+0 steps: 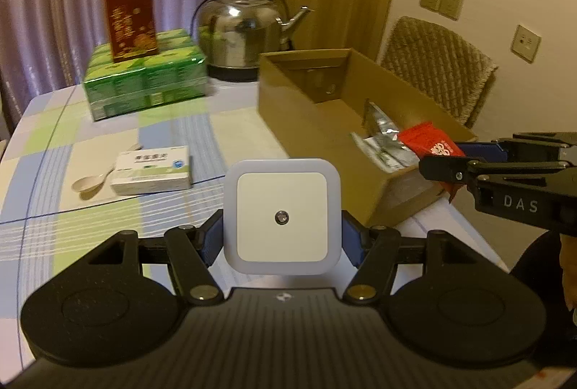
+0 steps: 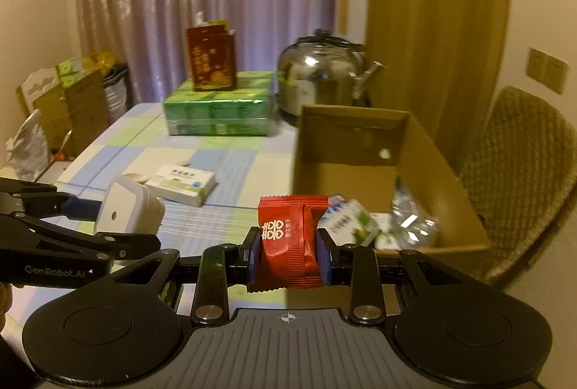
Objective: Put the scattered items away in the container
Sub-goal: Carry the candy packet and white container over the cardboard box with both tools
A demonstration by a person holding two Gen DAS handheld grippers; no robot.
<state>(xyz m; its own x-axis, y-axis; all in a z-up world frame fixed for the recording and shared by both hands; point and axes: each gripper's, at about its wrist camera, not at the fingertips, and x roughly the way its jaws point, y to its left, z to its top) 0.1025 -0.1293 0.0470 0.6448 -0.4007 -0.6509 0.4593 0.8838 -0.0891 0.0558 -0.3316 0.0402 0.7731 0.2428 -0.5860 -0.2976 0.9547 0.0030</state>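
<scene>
"DAS" is printed on the right gripper [image 2: 287, 250], whose fingers clamp a crinkled red foil packet [image 2: 288, 237] beside the cardboard box [image 1: 306, 107]. The left gripper [image 1: 282, 230], lettered "GenRobot.AI", grips a square white night light [image 1: 282, 216] above the checked desk [image 1: 54, 208].

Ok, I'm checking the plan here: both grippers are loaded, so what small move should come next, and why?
Probably ease the right gripper forward over the cardboard box and open it. It is shut on the red packet just short of the box's near edge, while the left gripper, holding the white night light, sits farther back.
</scene>
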